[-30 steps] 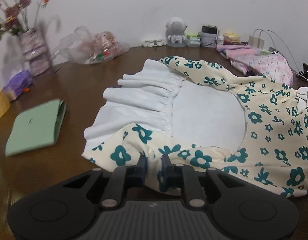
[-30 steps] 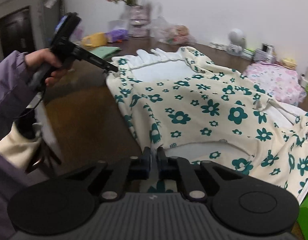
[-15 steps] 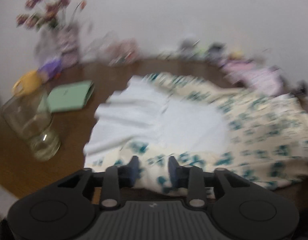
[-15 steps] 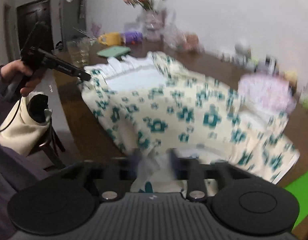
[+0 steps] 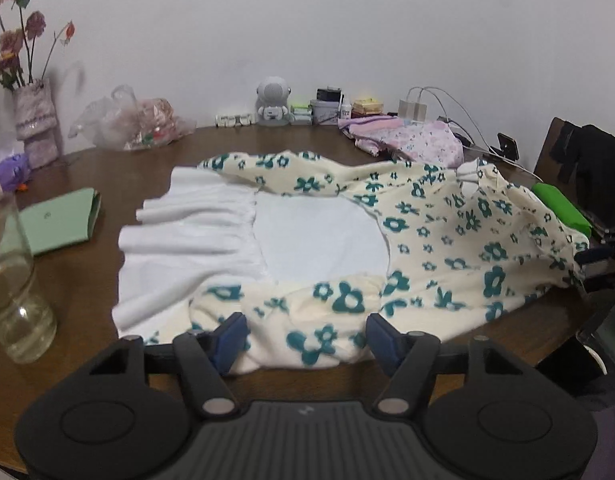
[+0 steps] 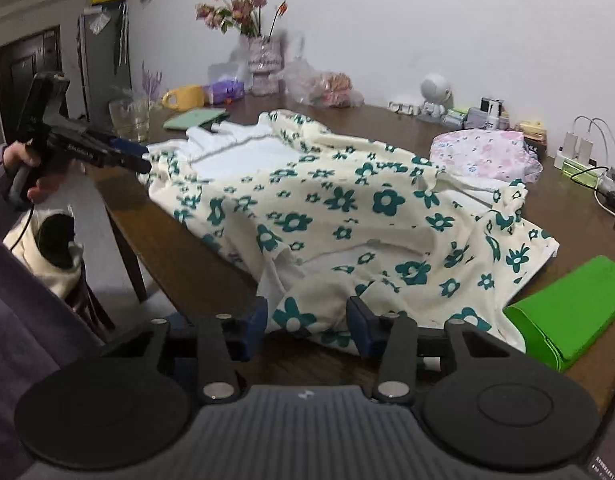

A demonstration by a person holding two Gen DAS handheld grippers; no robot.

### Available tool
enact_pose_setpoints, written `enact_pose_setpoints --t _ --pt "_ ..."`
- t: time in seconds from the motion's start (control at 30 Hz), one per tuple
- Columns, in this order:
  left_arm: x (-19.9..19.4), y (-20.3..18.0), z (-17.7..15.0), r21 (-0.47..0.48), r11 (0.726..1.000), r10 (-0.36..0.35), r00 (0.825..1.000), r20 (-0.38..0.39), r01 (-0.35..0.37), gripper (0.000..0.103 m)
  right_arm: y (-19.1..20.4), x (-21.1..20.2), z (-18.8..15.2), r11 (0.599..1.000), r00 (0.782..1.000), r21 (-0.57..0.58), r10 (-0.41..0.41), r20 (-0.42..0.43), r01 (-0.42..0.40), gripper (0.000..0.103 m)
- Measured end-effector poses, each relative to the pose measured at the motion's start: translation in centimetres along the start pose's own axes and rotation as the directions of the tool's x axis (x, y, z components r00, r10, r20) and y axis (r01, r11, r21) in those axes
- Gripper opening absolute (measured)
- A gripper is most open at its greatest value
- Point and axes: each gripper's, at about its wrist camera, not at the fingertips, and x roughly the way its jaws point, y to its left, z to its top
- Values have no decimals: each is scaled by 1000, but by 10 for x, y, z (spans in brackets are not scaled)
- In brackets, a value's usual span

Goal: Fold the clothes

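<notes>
The cream cotton garment printed with teal flowers (image 5: 447,248), with a white panel and gathered white ruffle at one end, lies spread across the dark brown wooden table (image 5: 107,168), its near edge drooping toward the table's rim. One flowered layer is turned over the white panel, so the piece looks partly doubled, though whether that is a deliberate fold or just a rumple cannot be told. The left gripper (image 5: 305,334) sits low at the near hem with its jaws wide apart, cloth lying between the blue pads but not pinched; the right gripper (image 6: 306,322) is likewise spread wide at the opposite end, a bunched fold resting loose between its fingers. Both sit at the garment's ends, probably because that is where a lengthwise fold would be taken or let go. As for containers, a clear glass jar (image 5: 15,300) at the left holds a little water, a patterned vase (image 5: 35,120) holds dried pink flowers, and a crinkled clear plastic bag (image 5: 135,126) holds pinkish oddments that cannot be made out.
</notes>
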Motion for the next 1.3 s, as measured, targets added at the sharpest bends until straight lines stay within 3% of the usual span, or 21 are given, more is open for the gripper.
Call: enact_pose_setpoints --t 0.2,0.27,0.3,0.33,0.6,0.7,0.77,0.8,0.9,0.97,1.0,1.03,1.1,1.17,1.23,1.3 --pt "10 13 0 -5 1000 -10 1000 -11 10 66 6 7 1 1000 1000 19 -11 3 11 69" --pt "10 15 3 7 1000 -7 1000 -10 7 66 8 9 1 1000 1000 26 -14 3 14 57" --pt "10 16 4 14 1000 -5 1000 -10 5 66 9 10 1 999 1000 29 -16 4 16 32" --pt "10 17 5 20 1000 -3 1000 -10 3 66 10 11 1 999 1000 32 -18 4 18 16" --pt "17 30 4 -1 1000 -13 1000 -11 13 67 6 10 3 998 1000 55 -14 -6 14 9" --pt "14 33 3 0 1000 -17 1000 0 17 67 8 7 6 998 1000 63 -30 -4 31 12" --pt "8 35 4 11 1000 -13 1000 16 13 66 9 4 6 997 999 70 -34 3 34 30" --pt "8 36 3 13 1000 -15 1000 19 15 66 12 3 5 997 999 63 -39 9 38 47" --pt "13 39 1 10 1000 -30 999 12 30 66 17 1 1 997 998 55 -51 21 50 48" --pt "16 41 -1 7 999 -40 999 7 40 66 16 5 -2 996 998 61 -64 23 62 44" --pt "17 41 -2 5 999 -46 999 9 46 65 15 6 -3 995 997 66 -73 28 71 37" --pt "17 42 -3 1 999 -52 999 13 52 63 14 7 -3 994 996 74 -81 30 79 24" --pt "16 47 -3 -21 997 -68 997 24 68 49 10 9 -4 992 996 95 -82 25 79 15" --pt "12 47 -5 -27 996 -79 997 21 80 21 7 6 -4 993 998 100 -63 26 60 12" --pt "9 47 -6 -28 996 -89 996 15 89 13 4 2 -2 994 999 103 -43 27 40 9" --pt "5 46 -7 -29 995 -99 995 9 99 13 1 -2 -1 994 999 107 -23 28 20 8"
